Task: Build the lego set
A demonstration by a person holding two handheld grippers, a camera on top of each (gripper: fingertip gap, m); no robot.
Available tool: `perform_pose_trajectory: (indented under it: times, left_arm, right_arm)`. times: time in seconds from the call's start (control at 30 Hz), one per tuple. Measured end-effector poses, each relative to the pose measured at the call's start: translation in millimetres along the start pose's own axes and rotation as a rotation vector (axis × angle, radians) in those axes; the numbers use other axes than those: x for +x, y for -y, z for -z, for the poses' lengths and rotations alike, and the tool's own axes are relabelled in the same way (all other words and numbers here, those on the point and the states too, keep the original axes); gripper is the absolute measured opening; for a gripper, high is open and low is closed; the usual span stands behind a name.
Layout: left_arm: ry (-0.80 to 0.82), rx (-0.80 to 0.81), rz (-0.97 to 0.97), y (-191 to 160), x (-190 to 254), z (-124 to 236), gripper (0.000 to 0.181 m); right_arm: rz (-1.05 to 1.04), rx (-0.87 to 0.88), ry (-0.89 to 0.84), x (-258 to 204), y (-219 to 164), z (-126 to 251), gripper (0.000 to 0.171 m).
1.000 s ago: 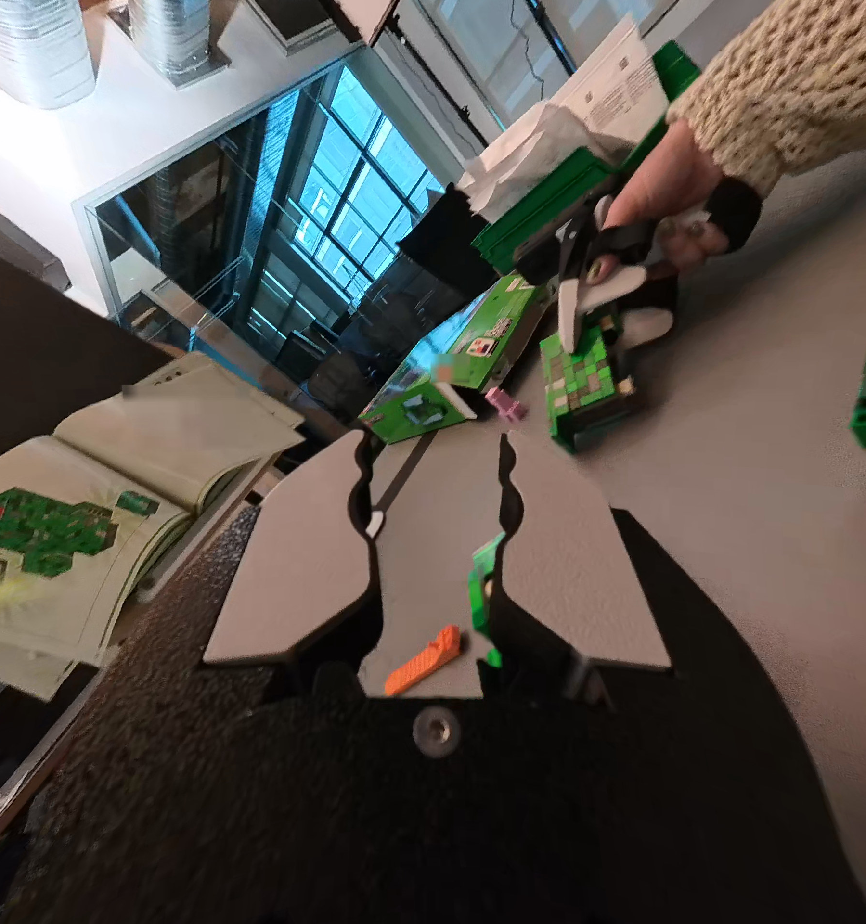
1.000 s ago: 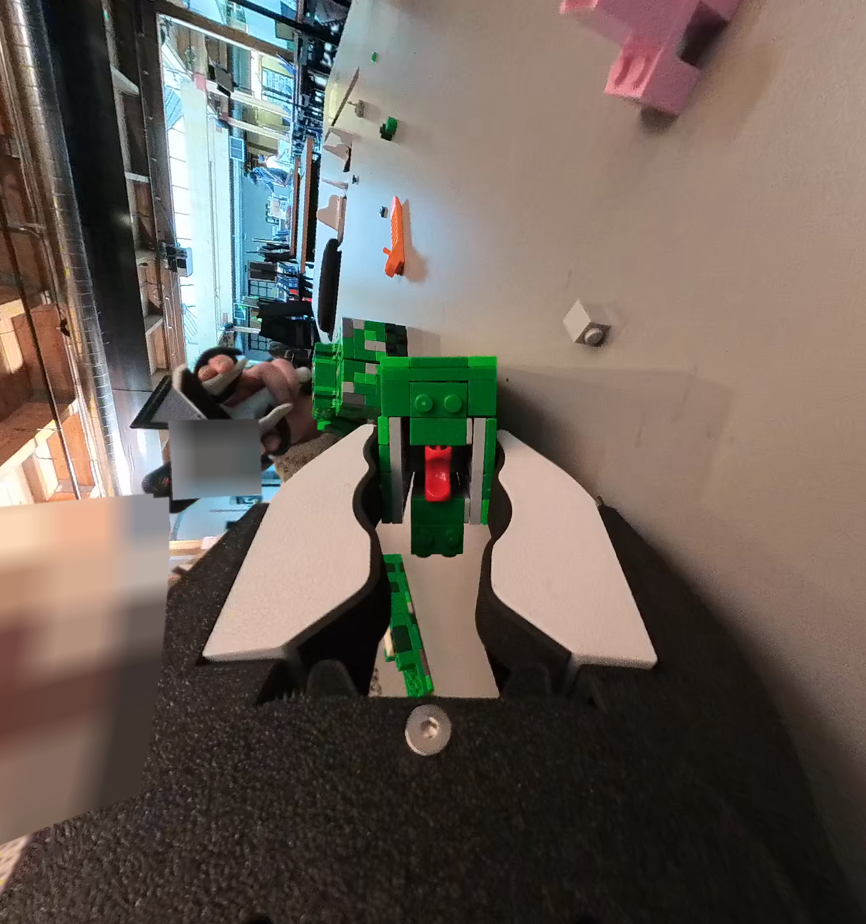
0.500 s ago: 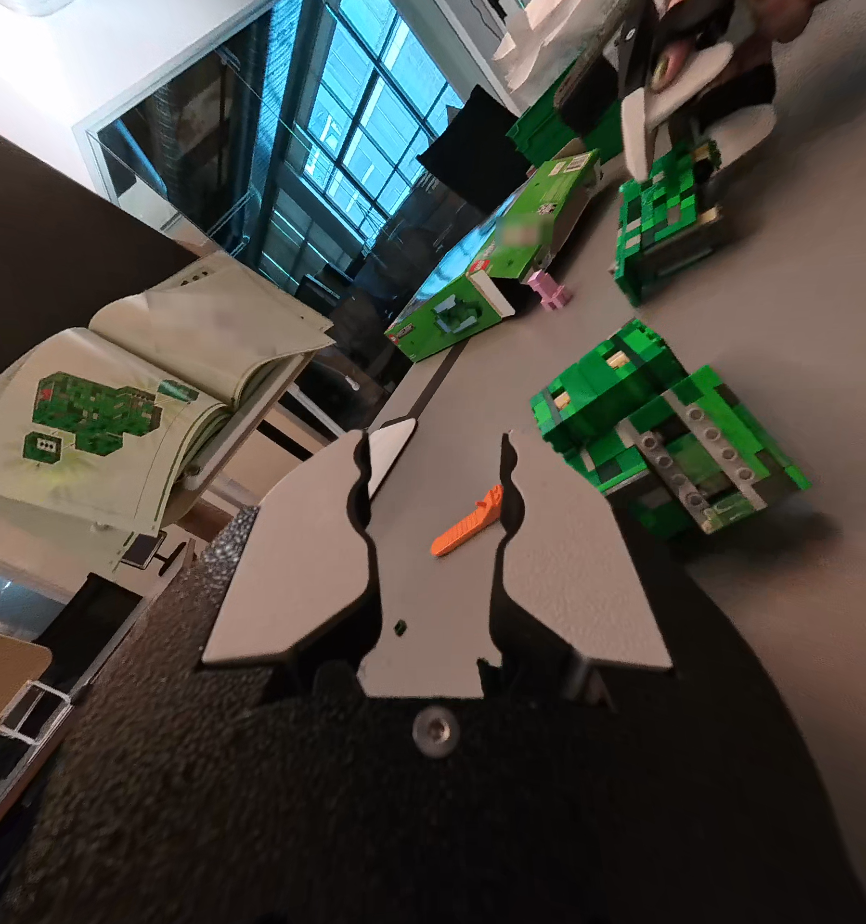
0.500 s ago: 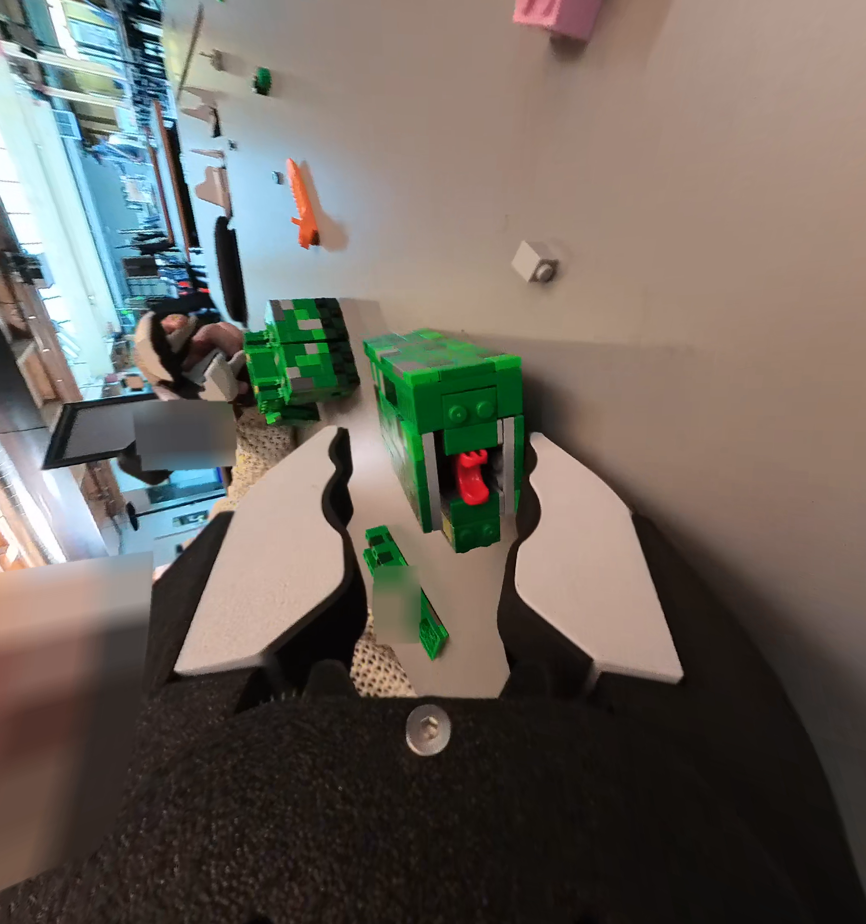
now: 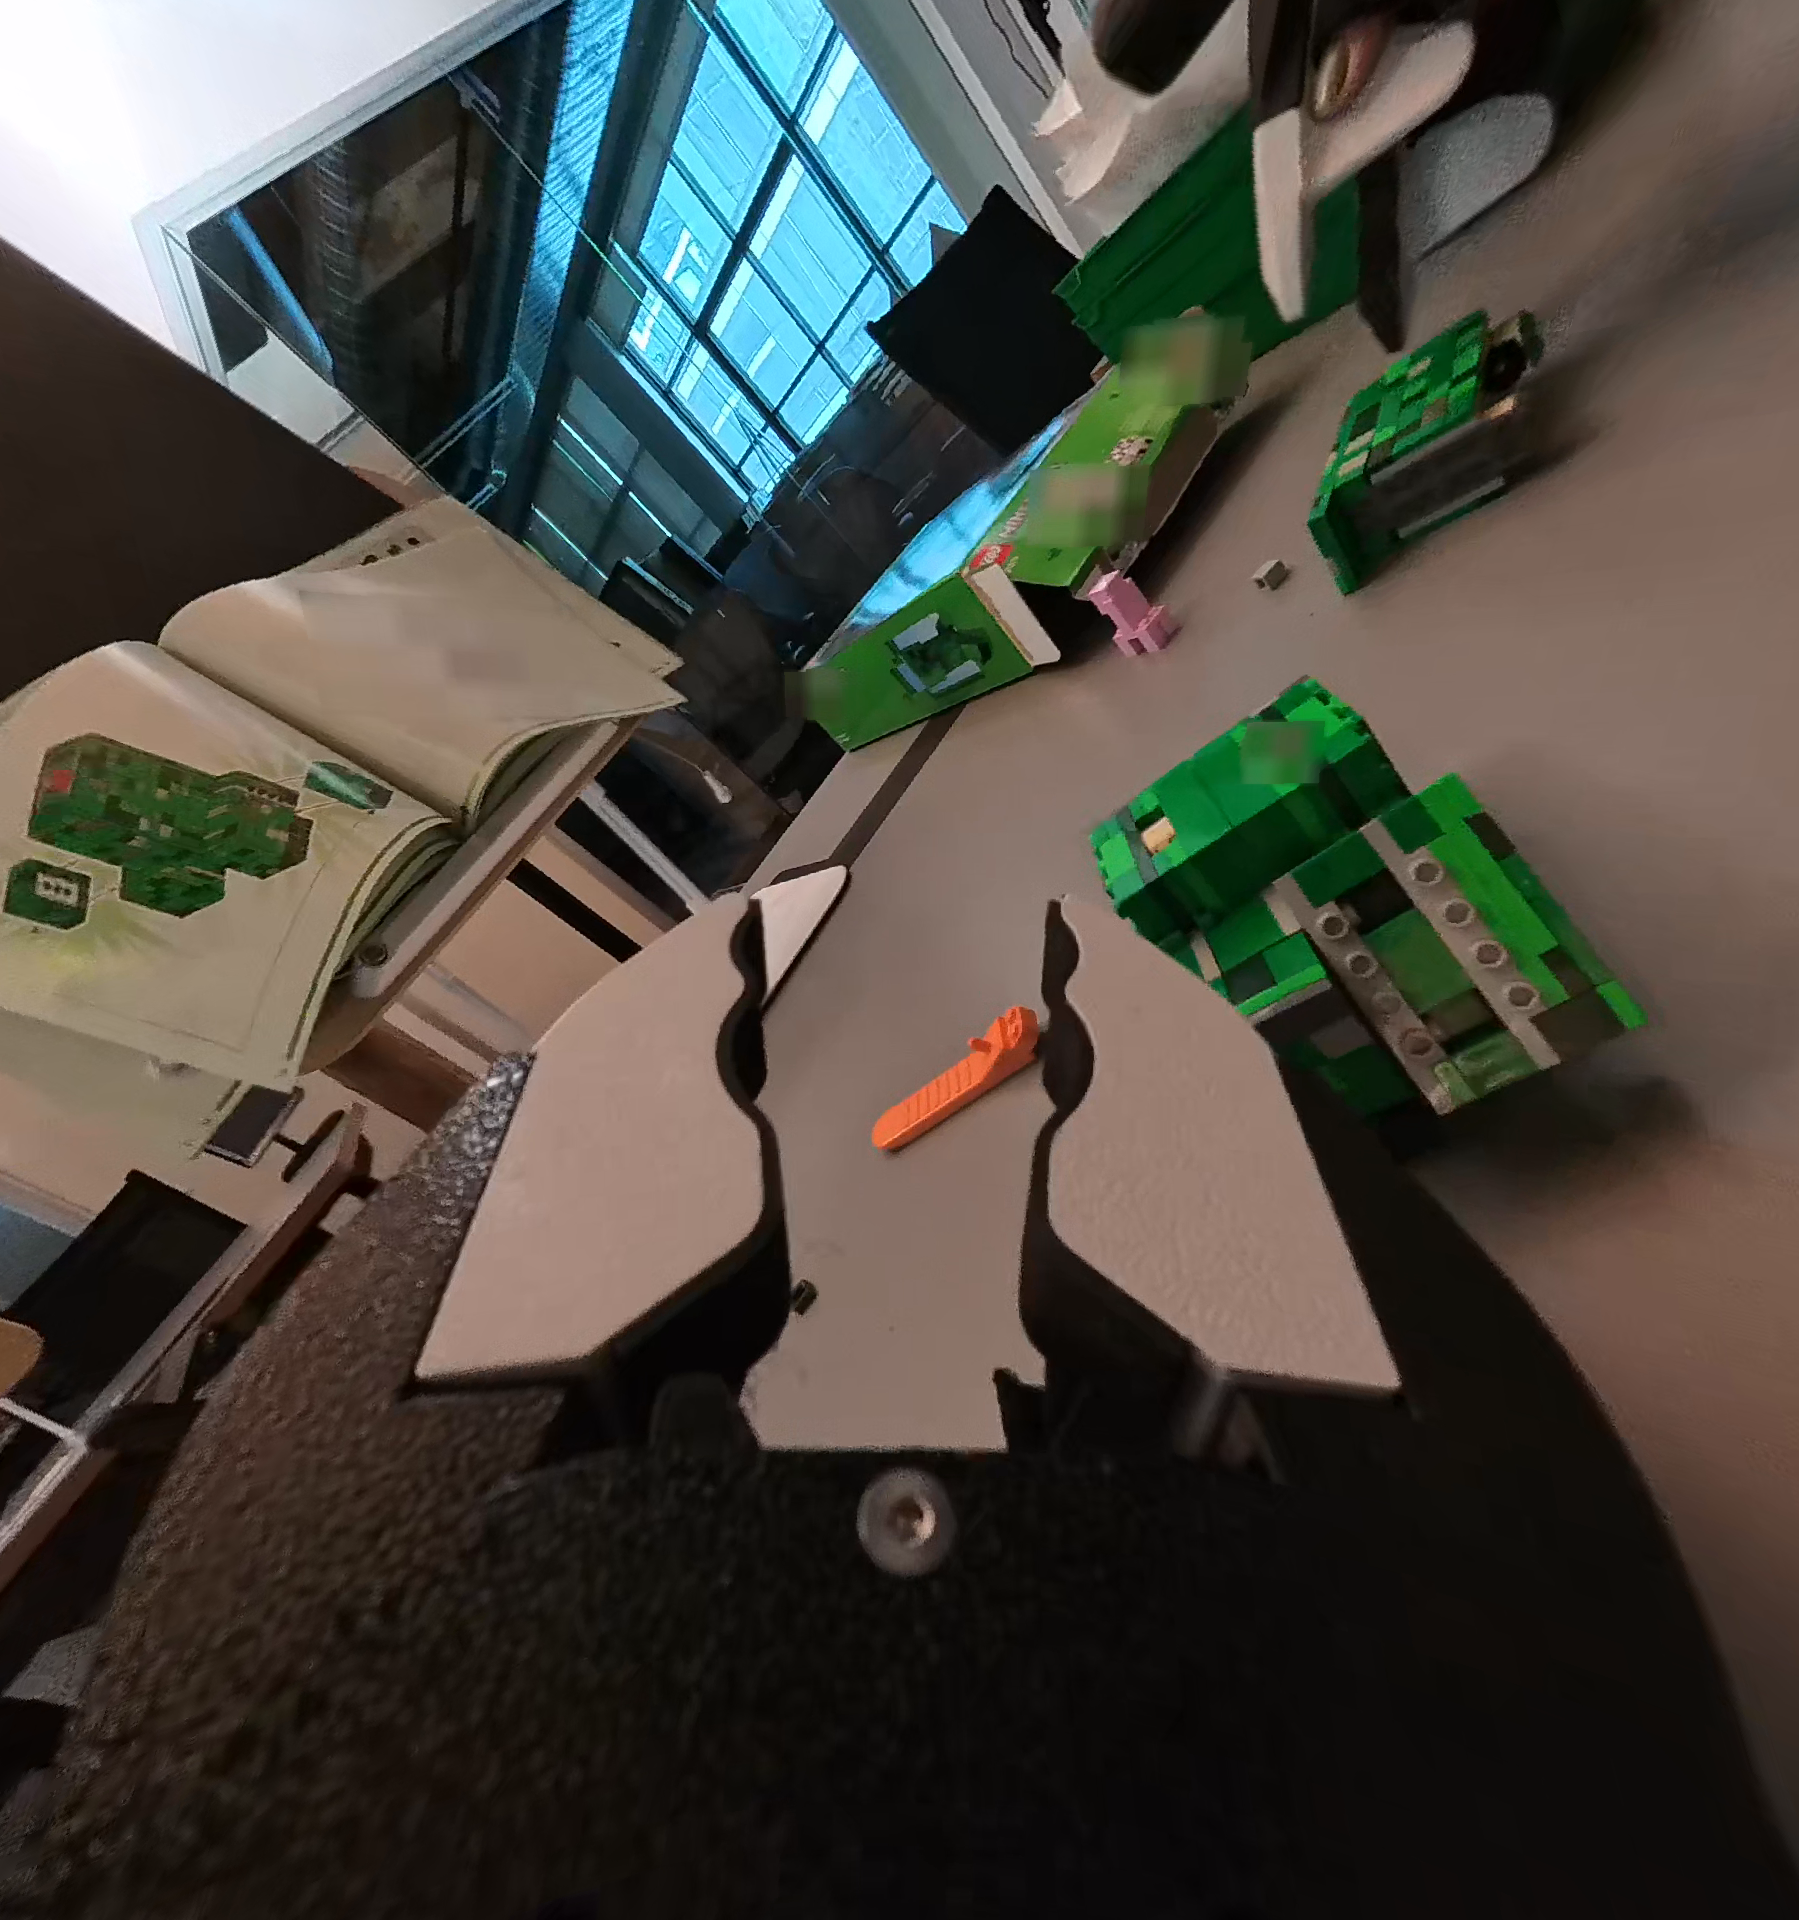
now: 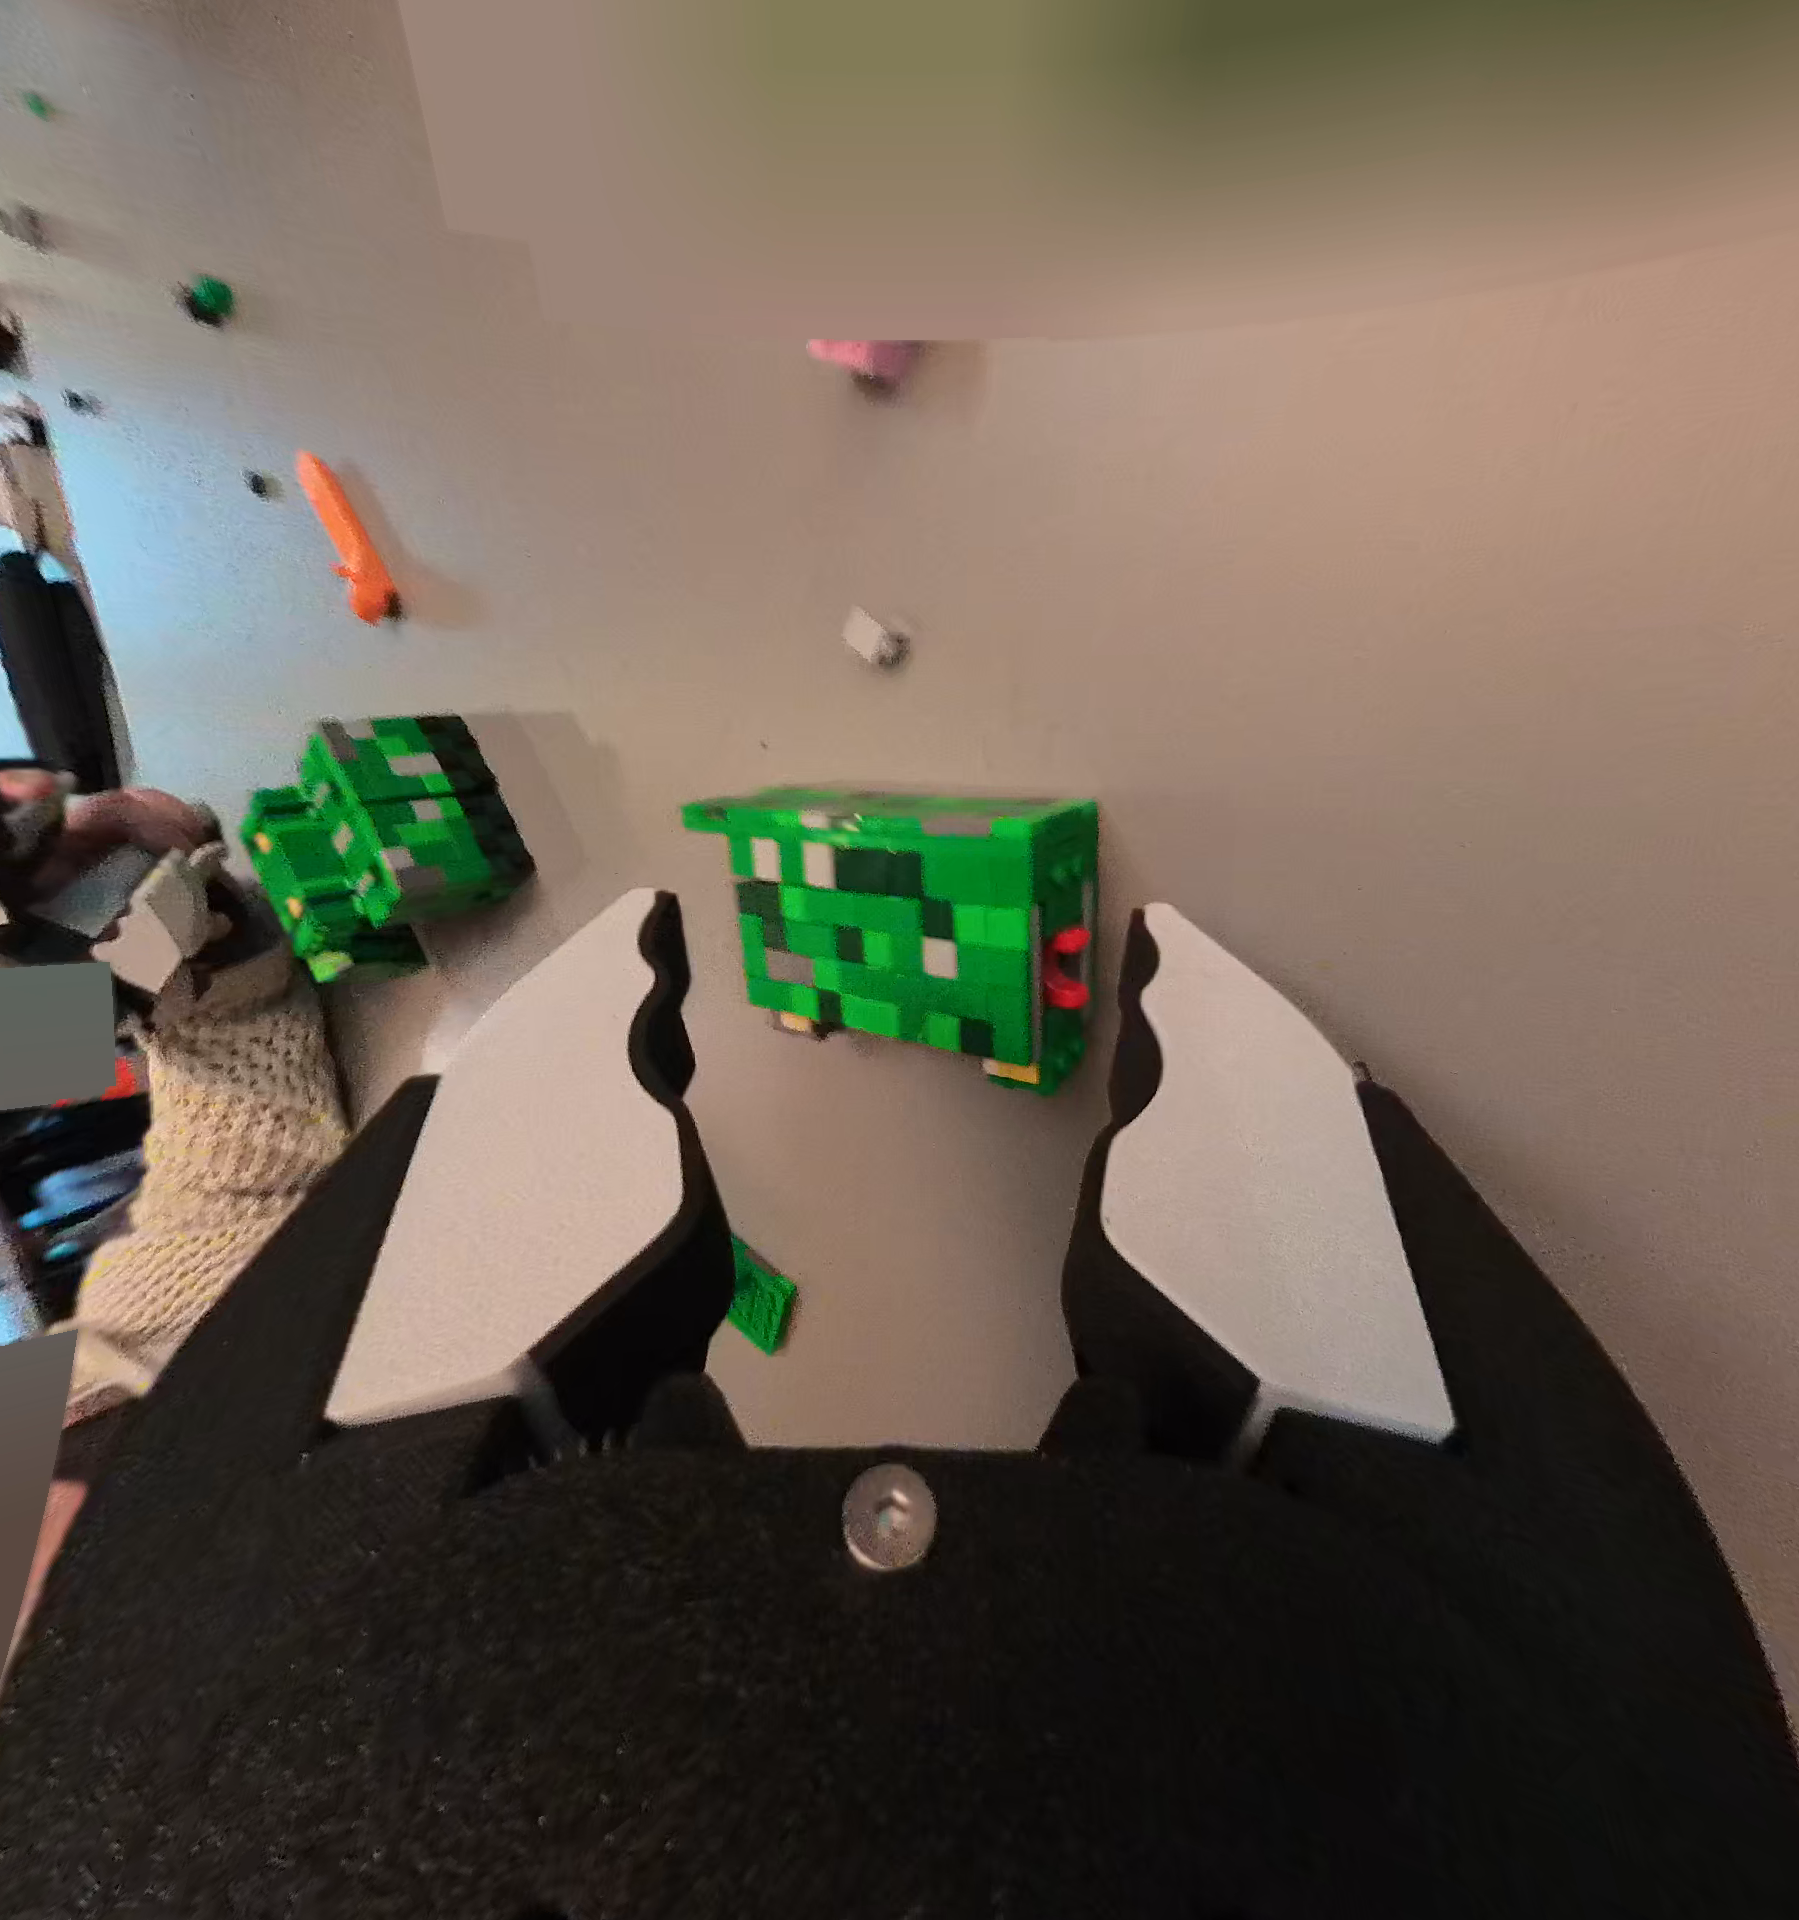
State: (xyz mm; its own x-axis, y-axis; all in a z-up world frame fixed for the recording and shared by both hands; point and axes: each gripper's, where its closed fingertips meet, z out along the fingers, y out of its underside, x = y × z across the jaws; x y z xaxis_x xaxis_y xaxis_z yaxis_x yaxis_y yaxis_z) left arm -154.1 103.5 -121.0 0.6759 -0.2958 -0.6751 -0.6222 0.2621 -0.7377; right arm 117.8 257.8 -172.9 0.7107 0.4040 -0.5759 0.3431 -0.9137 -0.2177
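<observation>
Grey table (image 5: 1601,1351): surface matt and plain, with a dark seam running in from its far left edge.

Green crate (image 5: 1175,270): at the far edge, with white paper (image 5: 1066,156) heaped in it.

Black panel (image 5: 978,312): upright just beside the crate, at the same edge.

White card (image 5: 796,920): flat at the left edge, partly hidden.

Grey stand (image 5: 479,883): off the left edge, apart from the table, tilted.

Glazed wall (image 5: 729,270): beyond the far edge, dark frames, blue daylight behind.

Brown partition (image 5: 74,457): left of the glazing. Dark chairs (image 5: 770,623) below the glazing, indistinct.
</observation>
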Motion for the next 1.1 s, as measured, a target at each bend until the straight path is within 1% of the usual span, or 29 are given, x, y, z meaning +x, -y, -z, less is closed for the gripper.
perform_pose_trajectory:
  times: [0.03, 0.1, 0.17, 0.23, 0.33, 0.4, 0.47, 0.53, 0.63, 0.7, 0.77, 0.83, 0.97, 1.07, 1.1]
  left_arm:
    - [-0.003, 0.005, 0.018, 0.8, -0.8, 0.7, 0.051]
    - [-0.018, 0.007, 0.053, 1.5, -0.8, 1.7, 0.051]
    - [-0.056, -0.005, 0.076, 0.3, 3.6, 1.5, 0.052]
    - [-0.115, -0.003, 0.101, 2.5, 11.5, 2.6, 0.052]
    - [-0.177, -0.018, 0.166, 8.6, 20.0, 8.3, 0.051]
    - [-0.193, 0.000, 0.205, 16.1, 25.0, 14.9, 0.051]
    - [-0.200, 0.004, 0.235, 20.6, 32.4, 21.9, 0.048]
    - [-0.205, -0.024, 0.264, 22.8, 39.9, 27.2, 0.045]
    - [-0.149, -0.063, 0.310, 25.2, 41.6, 33.1, 0.042]
    - [-0.128, -0.098, 0.331, 22.9, 45.2, 36.6, 0.044]
    - [-0.121, -0.124, 0.352, 21.0, 50.4, 39.0, 0.046]
    - [-0.122, -0.141, 0.387, 21.7, 54.8, 40.0, 0.043]
    - [-0.245, -0.219, 0.451, 23.9, 79.2, 37.9, 0.020]
    - [-0.234, -0.264, 0.392, 21.2, 87.1, 33.9, 0.010]
    - [-0.229, -0.279, 0.370, 19.8, 89.1, 32.3, 0.009]
  right_arm:
    - [0.049, 0.063, 0.004, -8.7, 7.5, 5.9, 0.076]
    - [0.210, 0.196, 0.027, -36.6, 18.1, 14.7, 0.074]
    - [0.401, 0.300, 0.065, -72.7, 15.5, 16.2, 0.069]
    - [0.583, 0.350, 0.093, -106.0, -0.5, 8.2, 0.066]
    - [0.826, 0.339, 0.081, -139.3, -34.9, -16.8, 0.065]
    - [0.961, 0.309, 0.095, -157.3, -59.8, -34.5, 0.067]
    - [1.074, 0.288, 0.151, -175.1, -81.4, -48.1, 0.066]
    - [1.167, 0.272, 0.168, -184.9, -92.1, -58.8, 0.064]
    - [1.346, 0.226, 0.203, -195.2, -102.4, -73.4, 0.060]
    - [1.486, 0.175, 0.202, -196.9, -103.0, -82.9, 0.060]
    - [1.608, 0.119, 0.194, -198.5, -95.8, -91.1, 0.061]
    - [1.704, 0.046, 0.200, -203.0, -87.2, -98.8, 0.065]
    - [1.842, -0.130, 0.194, -211.9, -73.6, -116.2, 0.070]
    - [1.891, -0.243, 0.197, -212.9, -73.2, -124.2, 0.068]
    - [1.903, -0.262, 0.205, -212.6, -74.6, -124.8, 0.066]
